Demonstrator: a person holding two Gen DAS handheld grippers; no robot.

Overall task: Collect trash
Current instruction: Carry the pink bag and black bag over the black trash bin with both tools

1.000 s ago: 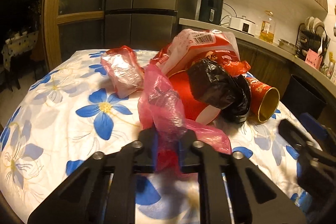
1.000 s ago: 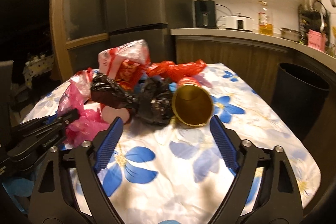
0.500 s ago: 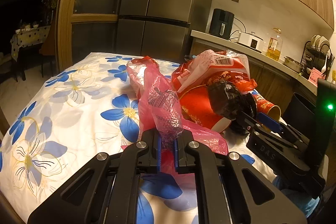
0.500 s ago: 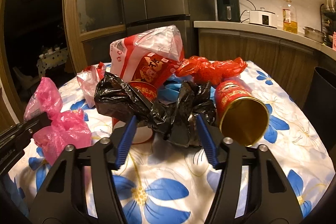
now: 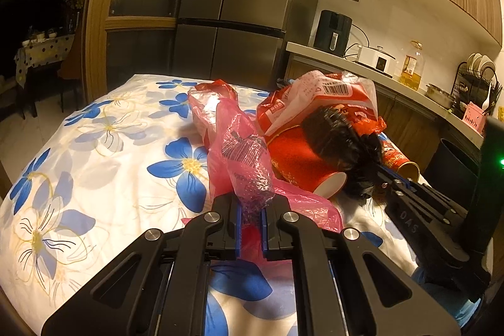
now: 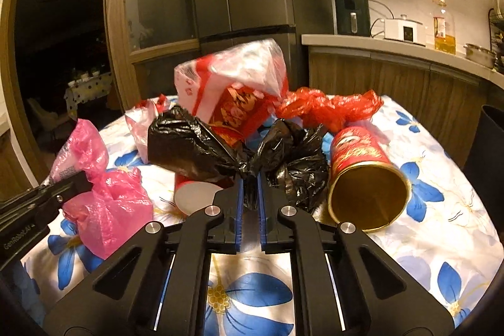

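Note:
My left gripper (image 5: 251, 207) is shut on a crumpled pink plastic bag (image 5: 242, 156), which also shows in the right wrist view (image 6: 104, 188). My right gripper (image 6: 249, 191) is shut on the middle of a black plastic bag (image 6: 195, 147) in the trash pile; the bag also shows in the left wrist view (image 5: 340, 140). Around it lie a red-and-white printed bag (image 6: 233, 84), a red paper cup (image 5: 299, 162), a crumpled red bag (image 6: 327, 106) and a red tube can (image 6: 365, 169) lying on its side with its open end toward me.
The trash lies on a table with a white cloth printed with blue flowers (image 5: 94, 147). A dark bin (image 6: 488, 153) stands at the table's right. A fridge (image 5: 239, 5) and a counter with appliances (image 5: 378, 59) are behind.
My right gripper moved in from the open can to the black bag and shut on it. My left gripper stayed shut on the pink bag and lifted it slightly.

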